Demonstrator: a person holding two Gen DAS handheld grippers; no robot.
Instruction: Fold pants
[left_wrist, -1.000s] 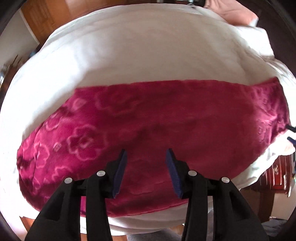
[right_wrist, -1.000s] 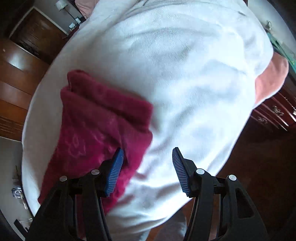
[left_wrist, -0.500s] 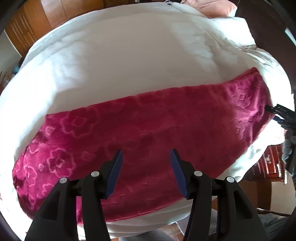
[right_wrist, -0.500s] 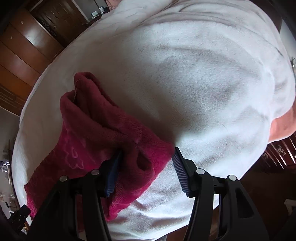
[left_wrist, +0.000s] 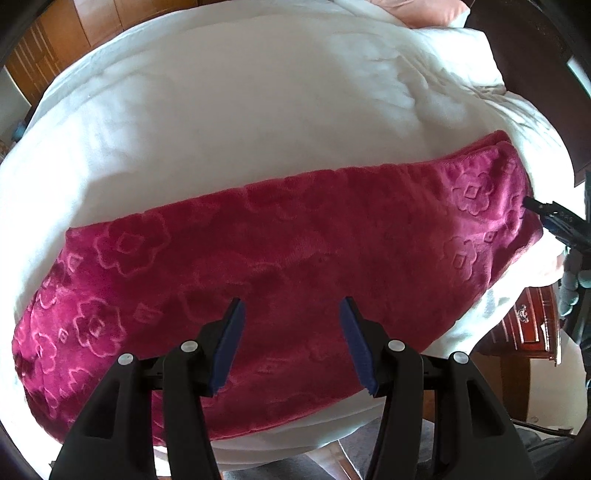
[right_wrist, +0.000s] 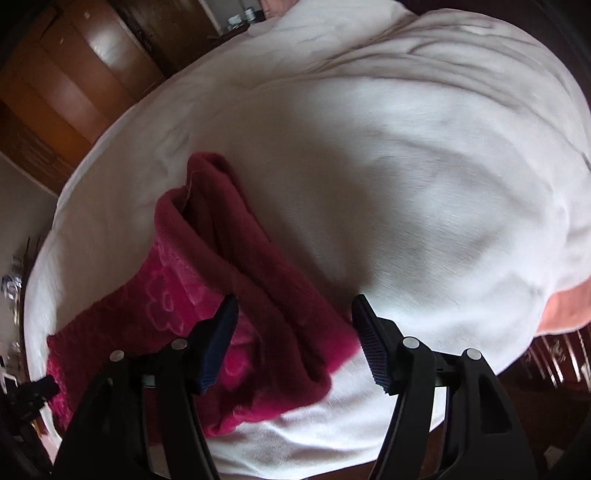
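Magenta fleece pants (left_wrist: 280, 266) with an embossed flower pattern lie folded lengthwise in a long band across the near side of a white bed (left_wrist: 229, 122). My left gripper (left_wrist: 291, 343) is open and empty, hovering over the middle of the band. My right gripper (right_wrist: 293, 341) is open, its jaws on either side of the raised end of the pants (right_wrist: 258, 280) without closing on it. The right gripper's tips also show in the left wrist view (left_wrist: 550, 218) at the band's right end.
A pink pillow (right_wrist: 565, 306) lies at the bed's head. Wooden wardrobes (right_wrist: 62, 92) stand past the far side. A dark red drawer cabinet (left_wrist: 528, 328) stands beside the bed's near right corner. The white cover is bare beyond the pants.
The right gripper moved in over the end of the pants, which now bulges up between its jaws. The left gripper pulled back and rose a little. Both stayed open.
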